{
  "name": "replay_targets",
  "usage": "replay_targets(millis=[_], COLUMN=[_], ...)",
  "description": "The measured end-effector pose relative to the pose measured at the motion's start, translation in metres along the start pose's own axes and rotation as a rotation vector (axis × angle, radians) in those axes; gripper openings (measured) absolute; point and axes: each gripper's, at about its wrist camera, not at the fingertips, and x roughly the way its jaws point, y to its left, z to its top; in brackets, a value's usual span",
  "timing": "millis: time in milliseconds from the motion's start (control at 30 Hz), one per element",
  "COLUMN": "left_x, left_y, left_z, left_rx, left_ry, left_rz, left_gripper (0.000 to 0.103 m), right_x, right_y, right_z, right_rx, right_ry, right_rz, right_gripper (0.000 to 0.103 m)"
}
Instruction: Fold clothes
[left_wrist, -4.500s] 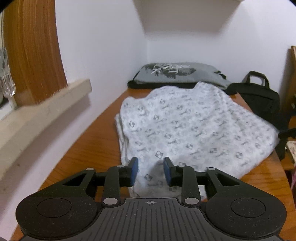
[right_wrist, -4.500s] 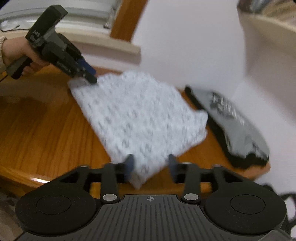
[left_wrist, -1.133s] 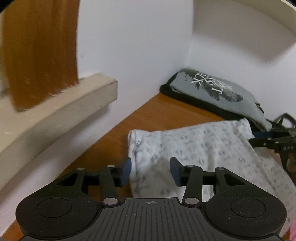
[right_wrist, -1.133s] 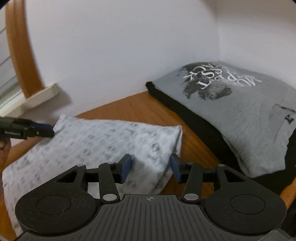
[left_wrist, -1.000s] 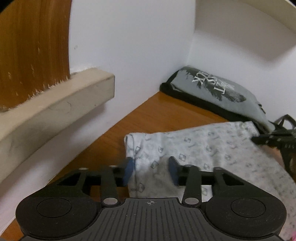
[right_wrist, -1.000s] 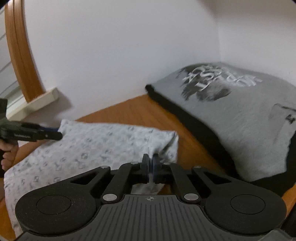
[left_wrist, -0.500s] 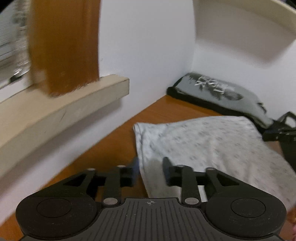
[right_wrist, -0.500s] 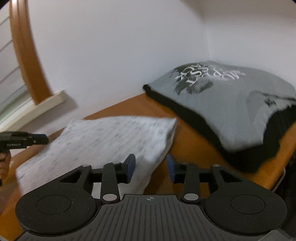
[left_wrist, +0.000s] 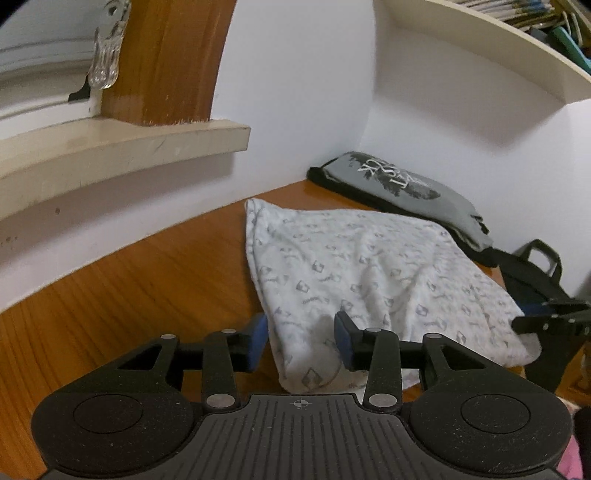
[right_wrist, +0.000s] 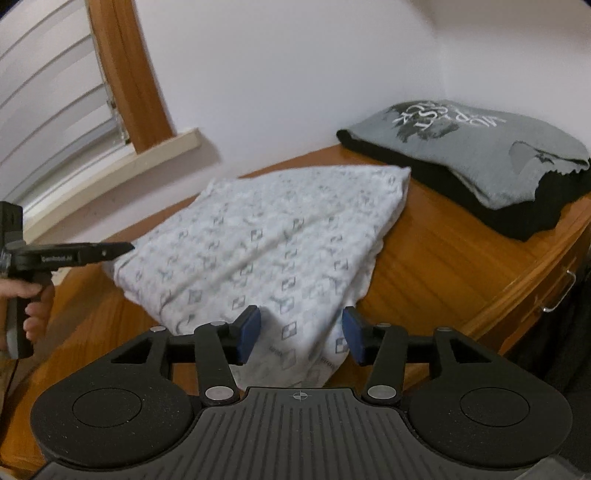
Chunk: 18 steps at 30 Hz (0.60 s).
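A white patterned garment (left_wrist: 362, 273) lies folded flat on the wooden table (left_wrist: 147, 280); it also shows in the right wrist view (right_wrist: 266, 243). My left gripper (left_wrist: 300, 341) is open, its jaws standing either side of the garment's near left corner, not closed on it. My right gripper (right_wrist: 301, 338) is open over the garment's near right corner, which hangs toward the table edge. The left gripper also shows in the right wrist view (right_wrist: 118, 247) at the garment's left corner. The right gripper shows at the right edge of the left wrist view (left_wrist: 532, 314).
A folded grey printed shirt on a black garment (right_wrist: 480, 155) lies in the far corner by the wall. A black bag (left_wrist: 532, 273) stands at the table's right end. A window ledge (left_wrist: 110, 144) juts out on the left. A shelf (left_wrist: 480, 48) hangs above.
Both grippers have pulled back toward the near side of the garment. The right gripper was shut a second ago and is open now. The garment lies flatter.
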Motion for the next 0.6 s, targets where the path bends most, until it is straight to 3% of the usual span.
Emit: replay_targets(millis=[100, 200, 333, 600], left_x=[0.003, 0.001, -0.008, -0.013], left_y=[0.002, 0.005, 0.01, 0.012], left_z=[-0.003, -0.005, -0.003, -0.007], left_rx=[-0.007, -0.003, 0.001, 0.021], left_ry=[0.013, -0.002, -0.042, -0.025], left_rz=[-0.031, -0.031, -0.012, -0.011], left_gripper=[0.032, 0.003, 0.003, 0.004], right_x=[0.002, -0.003, -0.024, -0.019], right_y=[0.001, 0.002, -0.003, 0.001], right_z=[-0.001, 0.001, 0.008, 0.005], right_rx=[-0.032, -0.068, -0.108, -0.175], right_ry=[0.014, 0.012, -0.024, 0.029], right_rz=[0.026, 0.031, -0.01, -0.065], right_gripper=[0.033, 0.012, 0.008, 0.01])
